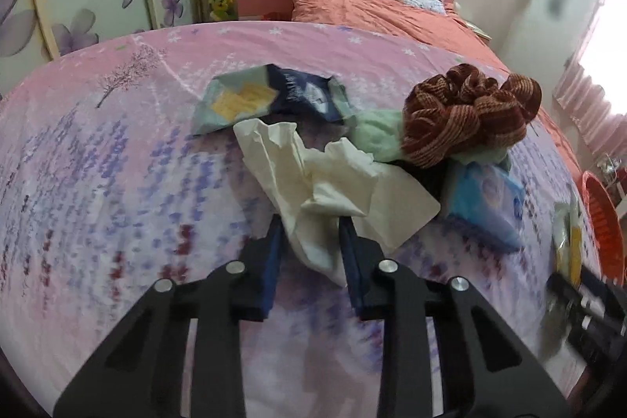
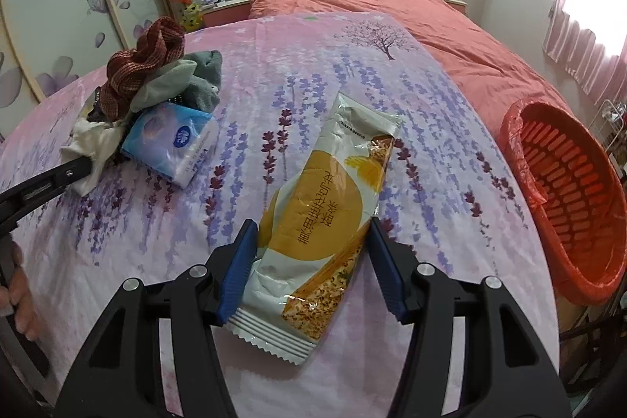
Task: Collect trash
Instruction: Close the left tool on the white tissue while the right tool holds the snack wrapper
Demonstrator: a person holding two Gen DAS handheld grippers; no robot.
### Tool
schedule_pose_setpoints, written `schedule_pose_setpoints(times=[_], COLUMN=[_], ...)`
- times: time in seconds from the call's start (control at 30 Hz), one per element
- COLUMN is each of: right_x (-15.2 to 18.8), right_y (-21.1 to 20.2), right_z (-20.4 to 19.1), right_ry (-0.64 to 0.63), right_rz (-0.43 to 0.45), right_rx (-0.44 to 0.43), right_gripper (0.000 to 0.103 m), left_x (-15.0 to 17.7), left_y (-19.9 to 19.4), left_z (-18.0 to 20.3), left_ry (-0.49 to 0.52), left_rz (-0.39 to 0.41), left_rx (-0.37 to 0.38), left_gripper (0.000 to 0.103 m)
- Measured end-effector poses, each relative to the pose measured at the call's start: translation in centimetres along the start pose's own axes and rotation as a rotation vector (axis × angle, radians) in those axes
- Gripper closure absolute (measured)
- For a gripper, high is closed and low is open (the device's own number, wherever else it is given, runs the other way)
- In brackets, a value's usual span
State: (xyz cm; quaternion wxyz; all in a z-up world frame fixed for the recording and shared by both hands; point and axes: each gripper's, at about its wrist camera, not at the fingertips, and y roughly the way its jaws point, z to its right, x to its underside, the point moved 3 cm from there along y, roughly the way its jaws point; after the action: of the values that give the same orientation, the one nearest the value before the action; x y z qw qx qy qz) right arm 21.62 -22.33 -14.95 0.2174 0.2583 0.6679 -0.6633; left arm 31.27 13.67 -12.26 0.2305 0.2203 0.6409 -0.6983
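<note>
Bedroom, floral pink-lavender bedspread (image 2: 313, 73). Crinkly yellow-white snack wrapper (image 2: 317, 222) lies flat near the bedspread's right edge, between the spread jaws of right gripper (image 2: 311, 234). Left gripper (image 1: 309, 234) straddles one crumpled white tissue (image 1: 313, 183), jaws apart. One orange slotted plastic basket (image 2: 568, 198) sits past that edge.

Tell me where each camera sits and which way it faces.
Left wrist: on the left gripper, facing the headboard; its fingers straddle white tissue.
Right wrist: on the right gripper, same heading; fingers flank a snack wrapper; a hand shows at left.
Shared: brown scarf, blue tissue pack, red basket.
</note>
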Motion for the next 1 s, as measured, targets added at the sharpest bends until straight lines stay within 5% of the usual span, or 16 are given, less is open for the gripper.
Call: schedule_pose_setpoints(times=[0.07, 0.23, 0.37, 0.5, 0.6, 0.73, 0.87, 1.0], right_x=[0.1, -0.5, -0.5, -0.5, -0.5, -0.5, -0.7, -0.7], right_y=[-0.2, 0.3, 0.4, 0.4, 0.1, 0.1, 0.5, 0.5], right_z=[0.5, 1.5, 1.6, 2.2, 2.3, 2.5, 2.9, 2.7], right_ry=[0.005, 0.042, 0.019, 0.004, -0.031, -0.031, 0.006, 0.007], right_rz=[0.005, 0.003, 0.011, 0.014, 0.026, 0.023, 0.013, 0.012], right_rx=[0.004, -0.004, -0.007, -0.031, -0.063, -0.06, -0.061, -0.06], right_gripper=[0.045, 0.045, 0.049, 0.052, 0.053, 0.052, 0.051, 0.051], left_x=[0.1, -0.7, -1.4, -1.9, -1.3, -0.2, -0.2, 0.0], left_y=[-0.2, -0.6, -0.2, 0.4, 0.2, -0.5, -0.5, 0.2], left_z=[-1.0, -2.4, -2.4, -1.8, -1.6, -1.7, -2.6, -2.4], left_ry=[0.008, -0.035, -0.043, -0.013, 0.042, 0.084, 0.048, 0.044], left_rz=[-0.002, 0.026, 0.031, 0.022, 0.032, 0.042, 0.045, 0.026], left_rx=[-0.007, -0.038, -0.038, -0.025, 0.012, 0.019, 0.003, -0.013], left_gripper=[0.072, 0.044, 0.046, 0.076, 0.08, 0.079, 0.064, 0.065])
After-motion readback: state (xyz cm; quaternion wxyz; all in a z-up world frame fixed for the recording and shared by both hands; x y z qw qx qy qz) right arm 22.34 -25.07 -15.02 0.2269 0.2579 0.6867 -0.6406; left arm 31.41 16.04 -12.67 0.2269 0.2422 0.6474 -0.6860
